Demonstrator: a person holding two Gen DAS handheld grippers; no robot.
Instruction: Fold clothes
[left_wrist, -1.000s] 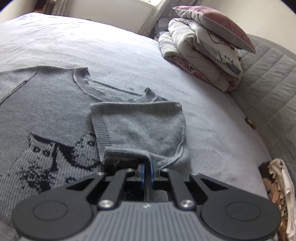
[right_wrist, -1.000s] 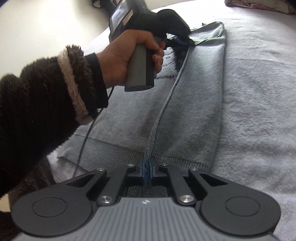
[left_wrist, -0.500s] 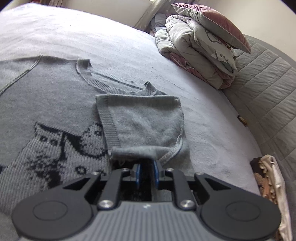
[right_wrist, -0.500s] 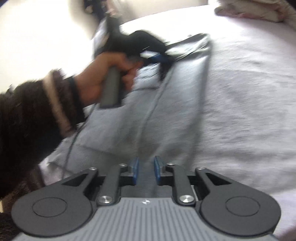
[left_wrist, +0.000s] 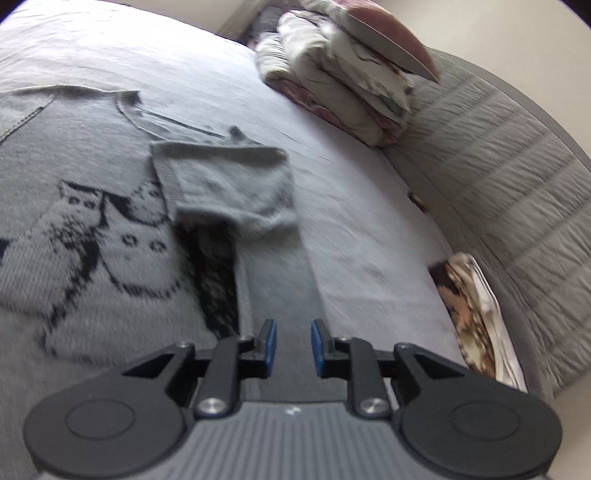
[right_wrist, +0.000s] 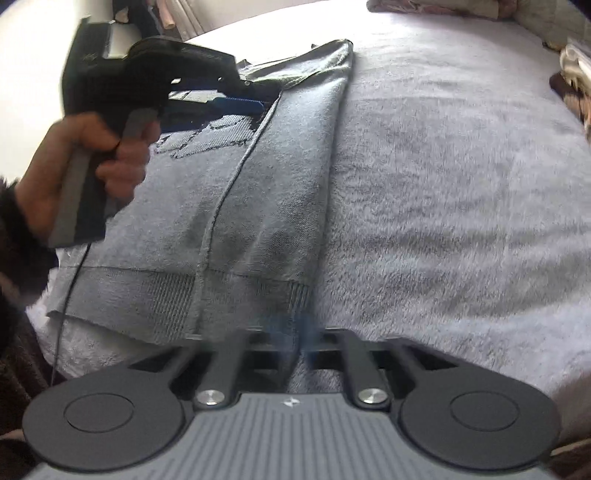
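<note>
Left gripper (left_wrist: 291, 345) hung above the folded-in side panel of the sweater (left_wrist: 92, 229), jaws parted and just been opening, nothing between the blue pads (left_wrist: 271, 341). Sweater lay flat on the grey bed cover (left_wrist: 369, 240), cat pattern (left_wrist: 122, 236) facing up, its sleeve (left_wrist: 229, 184) folded back near the collar (left_wrist: 166, 123). Looked like a soft knit, light, floppy, no stiffness; likely to sag and drag on the fleecy cover rather than slide, so probably two grips at once needed. Best hold judged to be the ribbed hem (right_wrist: 177, 295) corners or the doubled edge of the side fold, thicker there and less stretch. Right gripper (right_wrist: 291, 325) sat blurred just off the hem's right corner, jaws closed together, and no cloth could be made out between them. Further right, folded bedding (left_wrist: 351, 92) and a pillow (left_wrist: 391, 40) stacked well apart from the sweater.
</note>
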